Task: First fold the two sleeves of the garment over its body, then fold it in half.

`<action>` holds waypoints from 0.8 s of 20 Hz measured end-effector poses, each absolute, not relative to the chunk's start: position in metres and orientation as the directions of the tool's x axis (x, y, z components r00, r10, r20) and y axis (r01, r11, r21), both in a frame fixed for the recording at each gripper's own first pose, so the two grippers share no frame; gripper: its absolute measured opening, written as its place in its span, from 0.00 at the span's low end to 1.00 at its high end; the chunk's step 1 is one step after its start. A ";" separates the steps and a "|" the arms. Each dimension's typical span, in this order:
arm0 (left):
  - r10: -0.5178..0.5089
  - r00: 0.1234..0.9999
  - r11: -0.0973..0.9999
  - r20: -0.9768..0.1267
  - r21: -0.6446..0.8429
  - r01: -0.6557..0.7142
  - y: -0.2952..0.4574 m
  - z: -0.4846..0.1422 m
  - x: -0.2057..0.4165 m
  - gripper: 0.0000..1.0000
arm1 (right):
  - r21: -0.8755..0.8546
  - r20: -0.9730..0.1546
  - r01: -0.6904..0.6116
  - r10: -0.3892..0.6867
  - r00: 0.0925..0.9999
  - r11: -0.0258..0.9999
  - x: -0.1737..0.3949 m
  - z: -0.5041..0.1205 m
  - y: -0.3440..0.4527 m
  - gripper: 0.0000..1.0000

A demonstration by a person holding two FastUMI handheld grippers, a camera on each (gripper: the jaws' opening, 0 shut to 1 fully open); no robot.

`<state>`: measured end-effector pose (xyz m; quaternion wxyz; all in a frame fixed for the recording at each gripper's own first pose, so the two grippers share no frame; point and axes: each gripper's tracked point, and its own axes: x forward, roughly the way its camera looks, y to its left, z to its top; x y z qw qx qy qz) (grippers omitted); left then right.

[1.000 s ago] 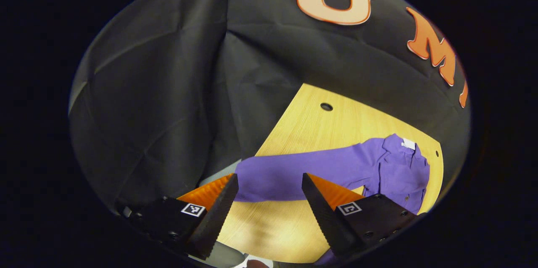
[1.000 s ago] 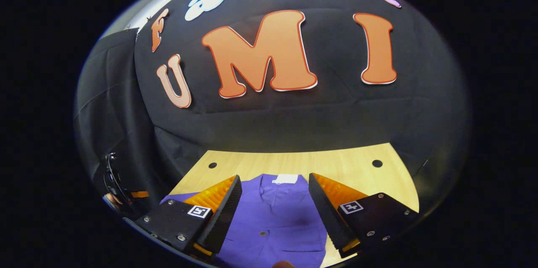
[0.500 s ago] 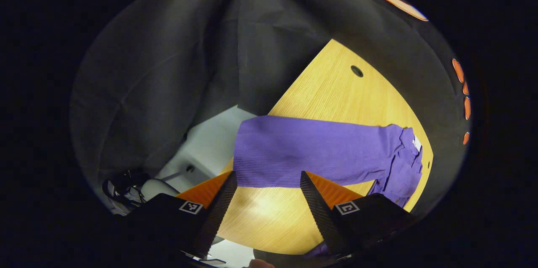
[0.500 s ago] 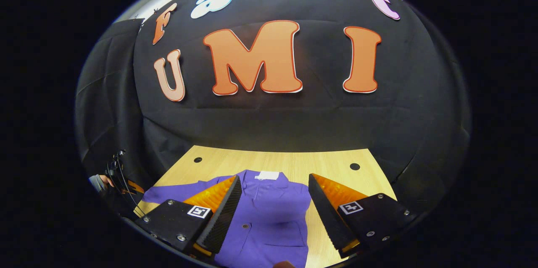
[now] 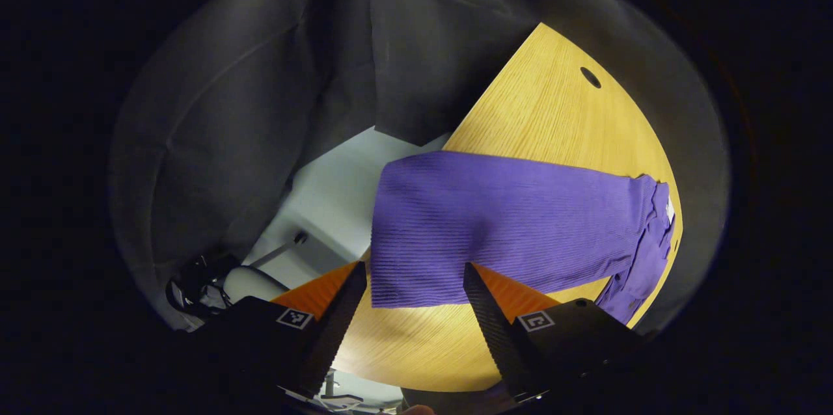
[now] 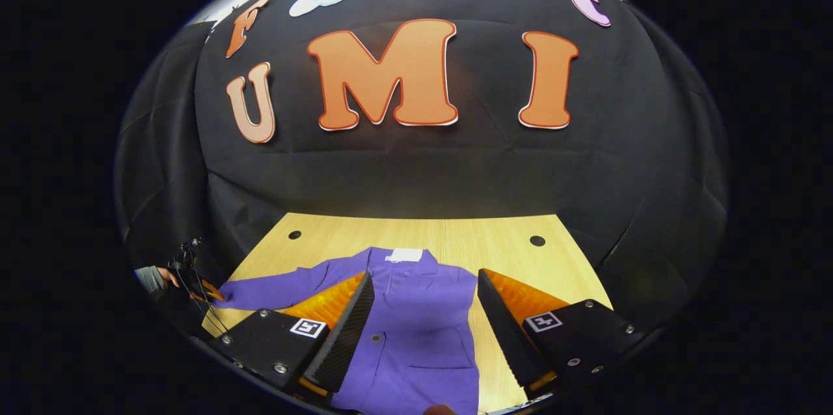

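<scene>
In the left gripper view, the left hand-held gripper (image 5: 407,294) hangs above the near left part of the table (image 5: 559,116), its fingers spread wide with nothing between them. Just beyond the fingertips lies one sleeve (image 5: 507,226) of the purple garment (image 5: 641,259), stretched flat across the wood towards the table's left edge; its cuff end sits at that edge, next to the pale floor (image 5: 332,194) below. Bare wood lies open on the near side of the sleeve and, far more widely, on the far side up to a small round hole (image 5: 590,77) near the back corner. The dark booth wall (image 5: 247,109) closes off the left.

In the right gripper view, the other gripper (image 6: 208,290) and the hand (image 6: 170,278) holding it show small at the far left, by the sleeve's cuff. The garment lies face up along the table's middle, collar towards the wall, buttons showing. The right hand-held gripper (image 6: 426,307) hovers over its body, fingers likewise wide apart and holding nothing. To the right, a strip of bare table runs to the edge.

Compared with a second ago, the left gripper has come closer to the sleeve and tipped downwards, while the right one has drawn back, uncovering more table.
</scene>
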<state>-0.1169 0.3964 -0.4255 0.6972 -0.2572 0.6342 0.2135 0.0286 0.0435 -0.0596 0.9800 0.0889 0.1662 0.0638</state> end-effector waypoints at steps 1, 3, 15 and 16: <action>-0.017 0.082 0.784 -0.997 -0.064 -0.618 0.398 -0.425 -0.118 0.98 | 0.201 -0.320 -0.096 0.158 0.934 0.975 0.028 -0.061 0.048 0.95; -0.003 0.062 0.791 -0.998 -0.041 -0.611 0.398 -0.428 -0.116 0.94 | 0.199 -0.331 -0.102 0.165 0.929 0.975 0.028 -0.064 0.054 0.95; 0.042 -0.090 0.817 -0.995 0.086 -0.571 0.392 -0.432 -0.106 0.18 | 0.213 -0.296 -0.159 0.219 0.930 0.964 0.030 -0.063 0.031 0.95; 0.041 -0.093 0.813 -0.995 0.088 -0.575 0.391 -0.433 -0.106 0.18 | 0.208 -0.298 -0.152 0.211 0.931 0.966 0.029 -0.066 0.025 0.95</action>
